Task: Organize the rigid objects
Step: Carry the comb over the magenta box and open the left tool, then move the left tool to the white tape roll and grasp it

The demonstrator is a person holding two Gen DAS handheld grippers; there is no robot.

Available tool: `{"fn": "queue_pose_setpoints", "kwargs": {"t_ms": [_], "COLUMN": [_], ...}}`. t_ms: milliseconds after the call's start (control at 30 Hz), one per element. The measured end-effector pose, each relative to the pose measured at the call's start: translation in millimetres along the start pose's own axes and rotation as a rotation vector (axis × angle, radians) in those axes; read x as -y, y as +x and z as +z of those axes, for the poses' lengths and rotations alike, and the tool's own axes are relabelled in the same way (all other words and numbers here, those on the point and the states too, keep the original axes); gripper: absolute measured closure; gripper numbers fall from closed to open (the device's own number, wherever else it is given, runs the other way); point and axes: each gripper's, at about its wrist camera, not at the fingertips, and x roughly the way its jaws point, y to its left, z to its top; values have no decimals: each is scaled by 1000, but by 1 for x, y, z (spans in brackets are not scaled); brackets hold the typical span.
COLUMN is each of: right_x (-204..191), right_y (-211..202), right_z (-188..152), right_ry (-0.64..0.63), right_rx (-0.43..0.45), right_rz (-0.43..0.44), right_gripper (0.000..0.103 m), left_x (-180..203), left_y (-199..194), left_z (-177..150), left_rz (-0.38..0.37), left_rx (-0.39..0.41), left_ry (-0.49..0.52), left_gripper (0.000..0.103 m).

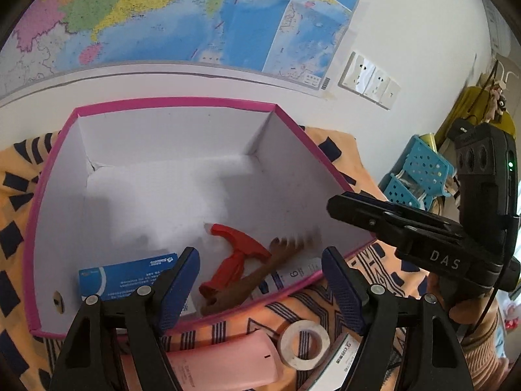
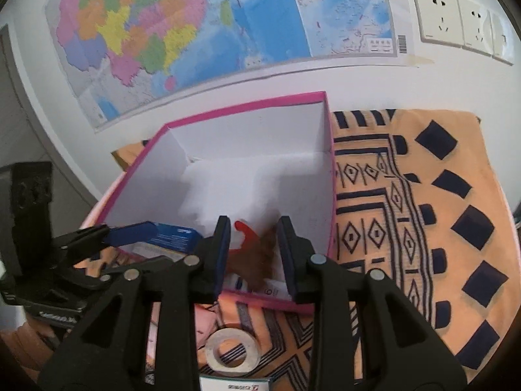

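A pink-rimmed white box point(image 1: 169, 104) point(image 2: 247, 101) stands on the patterned cloth. Inside lie a red hammer point(image 1: 236, 260), a brown wooden fork point(image 1: 257, 277), a blue carton point(image 1: 127, 277) and a white tube point(image 1: 293, 273). My left gripper point(image 1: 260, 290) is open and empty over the box's near rim. My right gripper point(image 2: 254, 254) is open and empty above the near rim; the brown fork point(image 2: 257, 257) looks blurred between its fingers. In front of the box lie a white tape roll point(image 1: 304, 343) point(image 2: 232, 352), a pink case point(image 1: 228, 361) and a white-labelled box point(image 2: 234, 384).
An orange cloth point(image 2: 423, 228) with dark patterns covers the table. A map point(image 1: 162, 16) and wall sockets point(image 2: 456, 19) are on the wall behind. Blue perforated baskets point(image 1: 416, 172) stand to the right beyond the table edge.
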Motion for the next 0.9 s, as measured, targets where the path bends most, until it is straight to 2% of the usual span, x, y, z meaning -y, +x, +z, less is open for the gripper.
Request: {"fn": "queue_pose_setpoints", "kwargs": {"t_ms": [267,567,733,900], "right_x": [3,7,4,4], "right_y": [-19,-56,-56,-38], "right_z": [-10,-37,-56,-78], "right_ry": [6,23,2,13], "right_rx": [29,69,20,-74], "right_rz": [-7,78,98,111], "right_gripper": [70,70,68,66], "left_x": [3,9,13,18], "left_y": [-23,-58,-56,-42], "left_z": [-16,-40,-54,-72], "left_rz": [-6,-28,-59,-73], "left_rx": [51,110,75,18], "left_ry": [40,81,83,72], "left_gripper": [24,23,23,23]}}
